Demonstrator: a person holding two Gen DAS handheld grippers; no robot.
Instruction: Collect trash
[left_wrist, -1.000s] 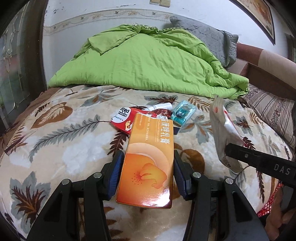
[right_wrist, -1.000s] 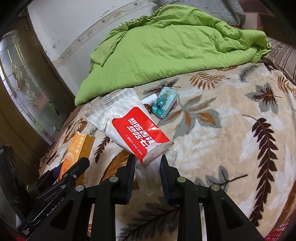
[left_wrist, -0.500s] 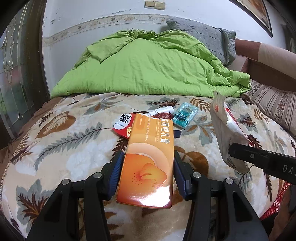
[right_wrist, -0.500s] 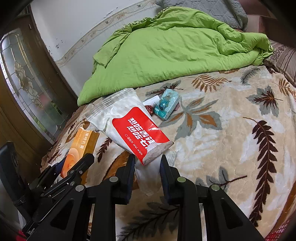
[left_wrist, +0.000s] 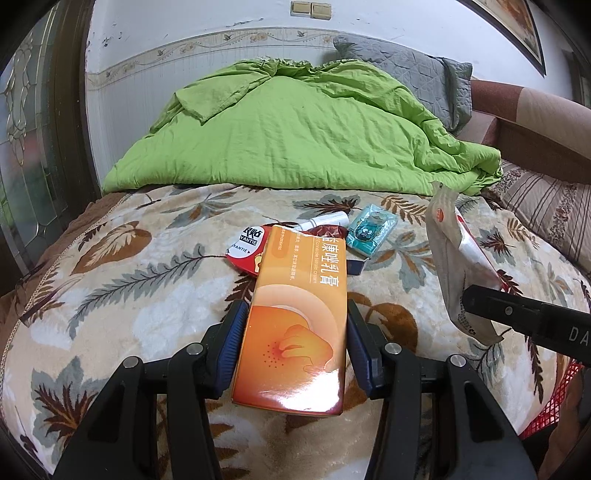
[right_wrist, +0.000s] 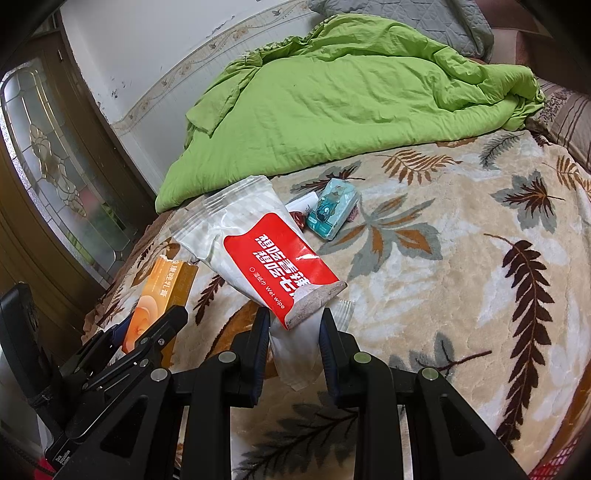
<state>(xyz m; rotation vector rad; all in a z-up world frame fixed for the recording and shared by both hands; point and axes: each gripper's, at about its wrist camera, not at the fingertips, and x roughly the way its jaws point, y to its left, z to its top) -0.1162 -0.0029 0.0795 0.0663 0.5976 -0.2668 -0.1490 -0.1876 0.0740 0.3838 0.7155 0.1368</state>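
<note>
Above a leaf-patterned blanket (left_wrist: 122, 280), two grippers each held a piece of trash.

The left gripper (left_wrist: 293, 343) was clamped on the sides of an orange box (left_wrist: 299, 317), glossy, printed with Chinese text and torn at its far end, held flat and pointing away. The right gripper (right_wrist: 295, 332) pinched the crimped end of a white wet-wipe pack (right_wrist: 266, 254) with a red label, tilted up to the left. On the blanket beyond lay a red packet (left_wrist: 247, 247), a white tube (left_wrist: 325, 221) and a teal pack (left_wrist: 373, 230), near a green quilt (left_wrist: 295, 133).
</note>
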